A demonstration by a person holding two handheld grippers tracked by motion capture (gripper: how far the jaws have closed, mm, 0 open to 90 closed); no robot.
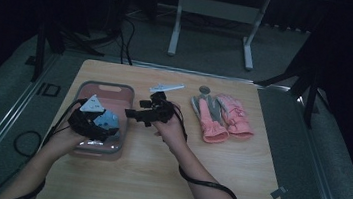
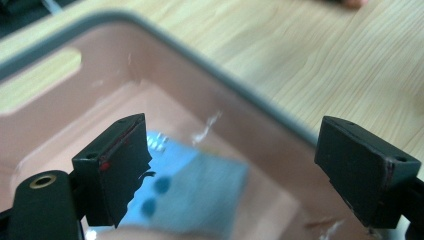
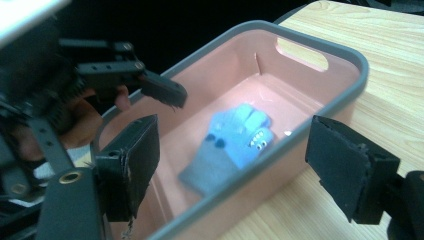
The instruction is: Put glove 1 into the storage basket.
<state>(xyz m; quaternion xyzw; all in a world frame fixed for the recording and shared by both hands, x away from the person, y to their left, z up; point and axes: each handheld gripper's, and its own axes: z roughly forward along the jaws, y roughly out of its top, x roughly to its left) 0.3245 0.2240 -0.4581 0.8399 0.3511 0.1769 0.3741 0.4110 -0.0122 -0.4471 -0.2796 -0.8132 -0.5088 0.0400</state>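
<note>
- Bin (image 1: 107, 89), pink with a grey rim, sits at the left of the worktop (image 1: 155, 177); the blue glove (image 3: 227, 142) lies flat on its floor.
- Left claw (image 2: 230, 170) hangs over the bin with its jaws spread wide and nothing between them; the glove lies below, released.
- Right claw (image 3: 232, 165) is just beside the bin's near wall, jaws likewise parted and empty, looking in at the glove.
- Pink-and-grey gloves (image 1: 220, 115) lie side by side at the right of the worktop, well apart from both claws, with a small round disc (image 1: 205, 89) just behind them.
- Judgement: the drop looks done, so the next pick is probably from that pair.
- Advice: lift the left claw straight up clear of the rim, swing the right claw across, and pinch one glove at its cuff so the other stays put.
</note>
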